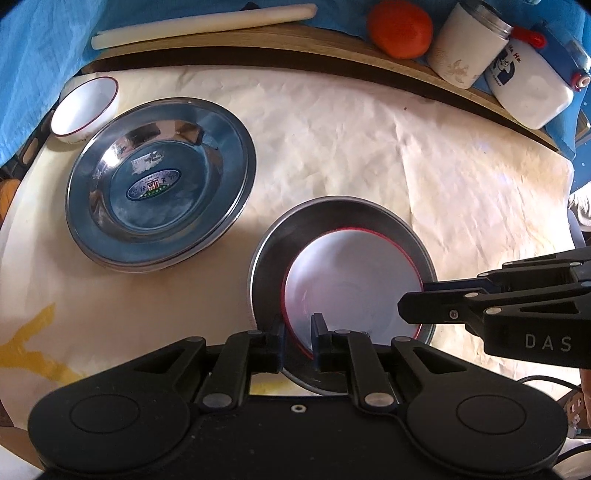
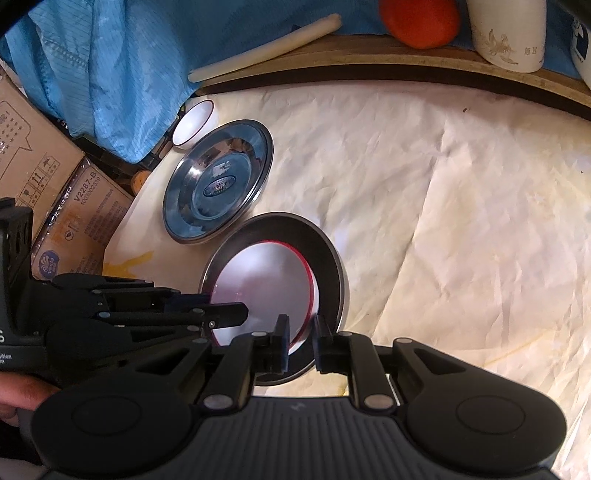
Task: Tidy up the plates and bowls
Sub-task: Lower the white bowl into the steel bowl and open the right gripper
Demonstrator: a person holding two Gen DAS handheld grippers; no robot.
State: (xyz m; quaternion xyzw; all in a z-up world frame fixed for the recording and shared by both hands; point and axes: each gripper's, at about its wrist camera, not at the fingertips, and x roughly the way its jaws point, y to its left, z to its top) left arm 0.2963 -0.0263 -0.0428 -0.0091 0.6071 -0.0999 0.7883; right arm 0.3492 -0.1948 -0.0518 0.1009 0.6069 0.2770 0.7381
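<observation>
A white bowl with a red rim [image 1: 354, 280] [image 2: 266, 284] sits off-centre inside a steel dish [image 1: 295, 229] [image 2: 325, 251] on the cream paper cover. My left gripper [image 1: 298, 332] [image 2: 221, 304] straddles the bowl's near rim in the left wrist view; bowl interior shows between the rim and one pad, so it is open. My right gripper [image 2: 301, 338] [image 1: 417, 297] straddles the opposite rim, with bare dish showing beside the rim, also open. To the left lies a stack of steel plates [image 1: 159, 192] [image 2: 218, 184], with a small white bowl [image 1: 85, 110] [image 2: 192, 123] behind it.
A wooden ledge [image 1: 332, 40] at the back carries a white rod [image 1: 203, 26], an orange fruit [image 1: 400, 29], a white canister [image 1: 469, 48] and a white jug [image 1: 532, 88]. Blue cloth [image 2: 110, 74] and cardboard boxes [image 2: 55, 184] stand left. A hand [image 2: 18, 395] holds the left gripper.
</observation>
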